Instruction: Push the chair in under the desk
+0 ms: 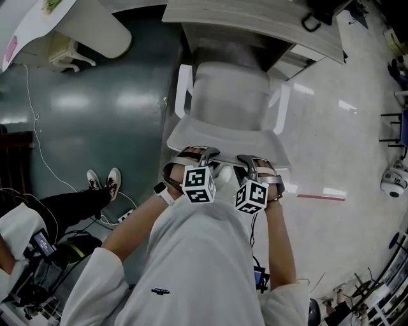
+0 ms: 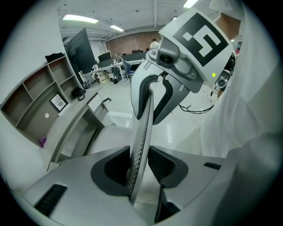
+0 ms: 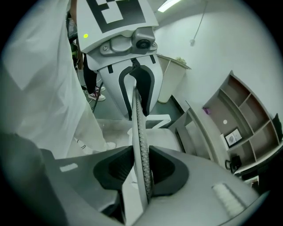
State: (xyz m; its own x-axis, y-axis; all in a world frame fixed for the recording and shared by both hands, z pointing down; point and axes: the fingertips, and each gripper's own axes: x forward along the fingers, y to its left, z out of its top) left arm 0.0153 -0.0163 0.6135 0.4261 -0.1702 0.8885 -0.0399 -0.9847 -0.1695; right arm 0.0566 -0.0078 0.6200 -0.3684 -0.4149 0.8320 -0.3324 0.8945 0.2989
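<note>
Head view: a pale, smooth chair (image 1: 229, 102) with armrests stands with its front tucked at the grey table (image 1: 255, 19). My left hand-held gripper (image 1: 194, 153) and right hand-held gripper (image 1: 253, 159) sit on its top rim.

Left gripper view: dark ribbed pads pinch the thin, perforated back edge (image 2: 142, 128).

Right gripper view: the pads squeeze that same dotted back edge (image 3: 140, 145).

chair (image 1: 231, 102): one
desk (image 1: 255, 18): one (beyond the chair)
grippers: two, left gripper (image 1: 194, 153), right gripper (image 1: 254, 160)
shoes (image 1: 104, 181): two, left of chair
</note>
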